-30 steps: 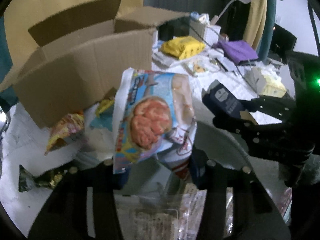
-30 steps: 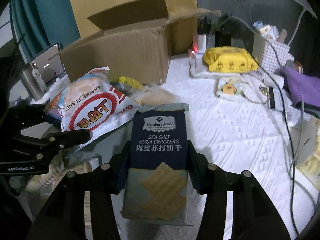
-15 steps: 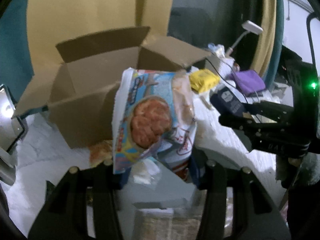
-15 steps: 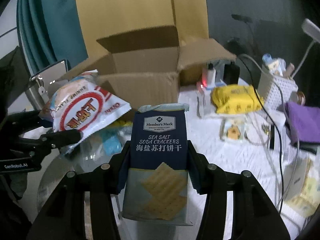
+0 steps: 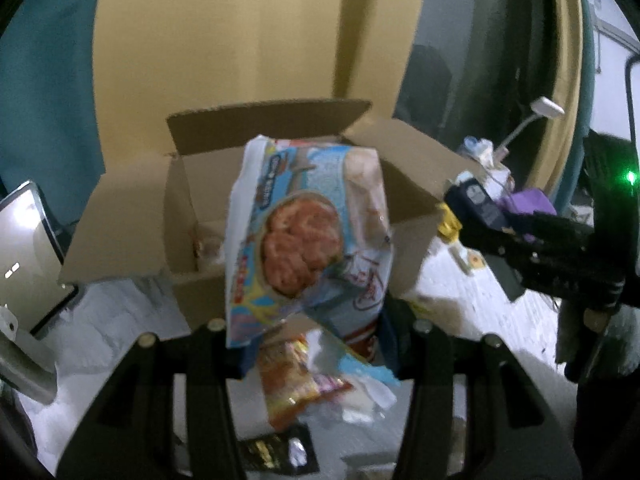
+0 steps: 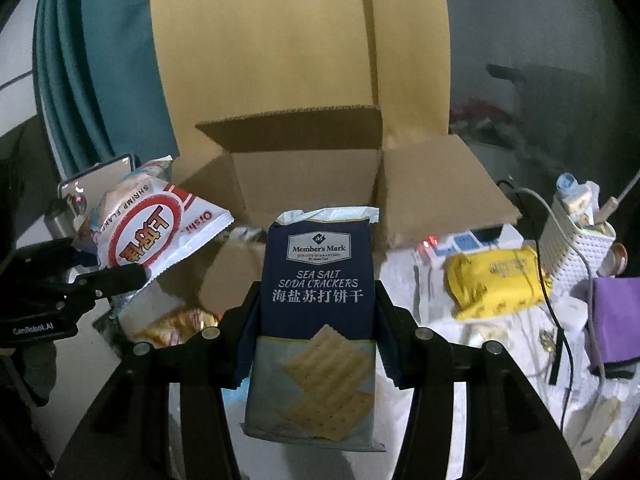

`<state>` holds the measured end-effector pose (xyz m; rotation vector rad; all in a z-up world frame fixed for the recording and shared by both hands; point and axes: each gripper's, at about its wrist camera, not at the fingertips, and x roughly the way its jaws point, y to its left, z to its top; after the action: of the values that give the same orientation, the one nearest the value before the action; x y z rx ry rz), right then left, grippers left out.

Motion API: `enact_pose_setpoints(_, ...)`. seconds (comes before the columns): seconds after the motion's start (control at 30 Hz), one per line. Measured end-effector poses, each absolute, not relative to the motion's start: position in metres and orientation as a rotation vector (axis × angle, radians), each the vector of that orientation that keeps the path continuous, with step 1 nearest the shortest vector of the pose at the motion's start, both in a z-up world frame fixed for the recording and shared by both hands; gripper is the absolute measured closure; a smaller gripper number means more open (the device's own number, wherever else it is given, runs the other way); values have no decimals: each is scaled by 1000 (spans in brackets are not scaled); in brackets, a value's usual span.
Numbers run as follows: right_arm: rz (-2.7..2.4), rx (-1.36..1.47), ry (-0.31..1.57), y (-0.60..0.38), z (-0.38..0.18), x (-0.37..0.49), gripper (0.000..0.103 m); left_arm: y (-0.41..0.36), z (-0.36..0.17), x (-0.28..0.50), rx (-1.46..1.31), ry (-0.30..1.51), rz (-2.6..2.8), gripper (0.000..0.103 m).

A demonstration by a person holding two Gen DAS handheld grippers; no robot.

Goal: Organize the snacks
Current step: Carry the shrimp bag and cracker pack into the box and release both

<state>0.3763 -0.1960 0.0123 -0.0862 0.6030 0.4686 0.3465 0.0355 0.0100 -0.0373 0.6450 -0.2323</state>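
My left gripper (image 5: 312, 344) is shut on a shrimp flakes bag (image 5: 308, 236), held up in front of the open cardboard box (image 5: 132, 220). The same bag (image 6: 156, 236) shows at the left in the right wrist view. My right gripper (image 6: 316, 320) is shut on a navy sea salt soda crackers pack (image 6: 316, 312), also raised before the box (image 6: 436, 188). The pack (image 5: 478, 204) and right gripper show at the right in the left wrist view. The box stands open with its flaps spread, and something pale lies inside.
Loose snack packets (image 5: 300, 376) lie on the white table (image 5: 120, 320) below the grippers. A yellow pack (image 6: 496, 280), white basket (image 6: 576, 244), purple cloth (image 6: 616, 316) and cables lie to the right. A tablet (image 5: 24, 256) stands at the left.
Both grippers have risen and moved toward the box with their snacks. The box's open top and inside now show, and the table has dropped lower in view.
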Motion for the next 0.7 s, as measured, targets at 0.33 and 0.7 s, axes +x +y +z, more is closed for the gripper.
enact_pose_setpoints(0.33,484,-85,581,-172,22,419,50,65,14,400,-77,624,-213,54)
enact_pose_setpoints(0.7,480,-80,574,-145,28,479,49,89,5,446,-148,656,-190,49)
